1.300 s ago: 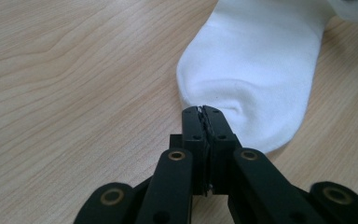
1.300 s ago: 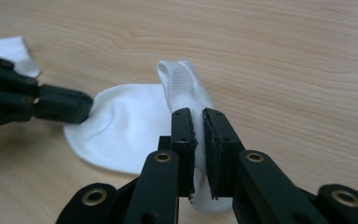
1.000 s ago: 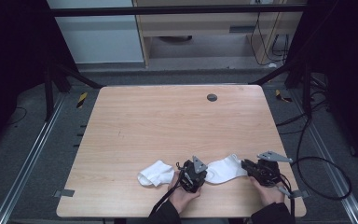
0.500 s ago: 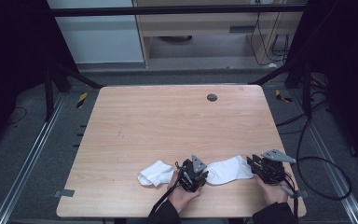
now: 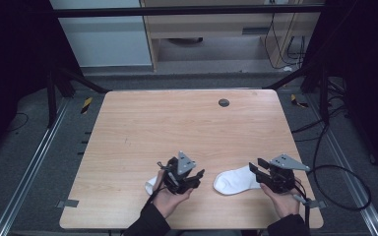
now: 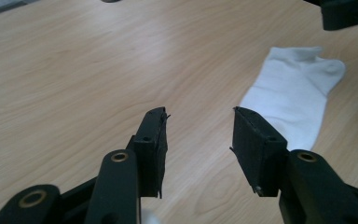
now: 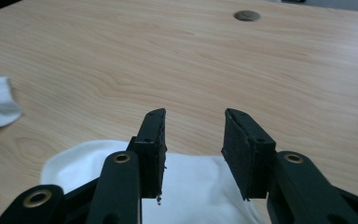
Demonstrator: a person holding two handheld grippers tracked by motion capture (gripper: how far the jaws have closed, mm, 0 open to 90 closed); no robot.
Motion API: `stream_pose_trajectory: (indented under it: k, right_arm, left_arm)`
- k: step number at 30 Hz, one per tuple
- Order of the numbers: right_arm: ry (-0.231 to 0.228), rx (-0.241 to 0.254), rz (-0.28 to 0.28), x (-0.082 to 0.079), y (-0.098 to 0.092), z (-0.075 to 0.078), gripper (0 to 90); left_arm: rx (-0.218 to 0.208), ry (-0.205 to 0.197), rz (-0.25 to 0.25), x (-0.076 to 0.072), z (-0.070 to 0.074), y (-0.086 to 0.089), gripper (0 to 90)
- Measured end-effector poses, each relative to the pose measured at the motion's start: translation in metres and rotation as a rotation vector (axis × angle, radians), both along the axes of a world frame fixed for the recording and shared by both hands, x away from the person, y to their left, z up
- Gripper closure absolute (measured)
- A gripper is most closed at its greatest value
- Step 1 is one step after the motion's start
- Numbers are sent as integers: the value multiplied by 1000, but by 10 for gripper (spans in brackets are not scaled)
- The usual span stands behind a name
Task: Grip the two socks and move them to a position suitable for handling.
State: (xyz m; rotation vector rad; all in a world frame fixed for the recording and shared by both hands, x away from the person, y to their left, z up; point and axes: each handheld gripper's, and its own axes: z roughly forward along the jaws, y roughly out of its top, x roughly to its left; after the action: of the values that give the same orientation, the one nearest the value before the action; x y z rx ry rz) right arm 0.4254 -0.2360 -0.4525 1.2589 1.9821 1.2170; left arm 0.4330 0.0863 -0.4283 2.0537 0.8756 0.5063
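A white sock [image 5: 236, 179] lies flat on the wooden table [image 5: 177, 123] near its front edge, between the two grippers. My left gripper [image 5: 198, 175] hovers off the sock's left end. Its jaws have just been opening and stand open [image 6: 198, 121] with nothing between them, and the sock [image 6: 298, 93] lies ahead to the right. My right gripper [image 5: 254, 170] is at the sock's right end. Its jaws have also just been opening and are open [image 7: 193, 121] above the sock [image 7: 191, 186], with the pads off the cloth. A second white sock [image 5: 151, 185] lies partly hidden beneath the left hand.
A round cable hole [image 5: 223, 103] sits at the table's far middle. The table's front edge runs just below both hands. Cables [image 5: 344, 172] trail off the right side. A shelf unit [image 5: 216, 29] and metal frame stand beyond the table.
Both grippers have let go of the sock, which went from bunched up to lying flat. The left gripper rose and drew away to the left; the right lifted slightly.
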Motion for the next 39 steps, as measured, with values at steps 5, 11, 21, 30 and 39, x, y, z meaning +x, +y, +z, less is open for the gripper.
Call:
stream_pose_trajectory:
  k: [5, 11, 21, 30, 39]
  right_arm:
    - [-12, 6, 77, 3, 25, 11, 570]
    - [-6, 0, 159, 8, 55, 17, 584]
    - [18, -21, 273, 15, 108, 16, 602]
    - [54, -53, 355, 18, 143, 5, 615]
    - [103, -93, 452, 14, 176, -17, 634]
  left_arm:
    - [6, -12, 80, 0, 10, 49, 530]
    - [-9, 17, 154, -6, 3, 95, 532]
    - [-24, 62, 252, -20, -16, 141, 552]
    - [-15, 84, 253, -23, -29, 143, 554]
    - [30, 125, 224, -23, -43, 139, 555]
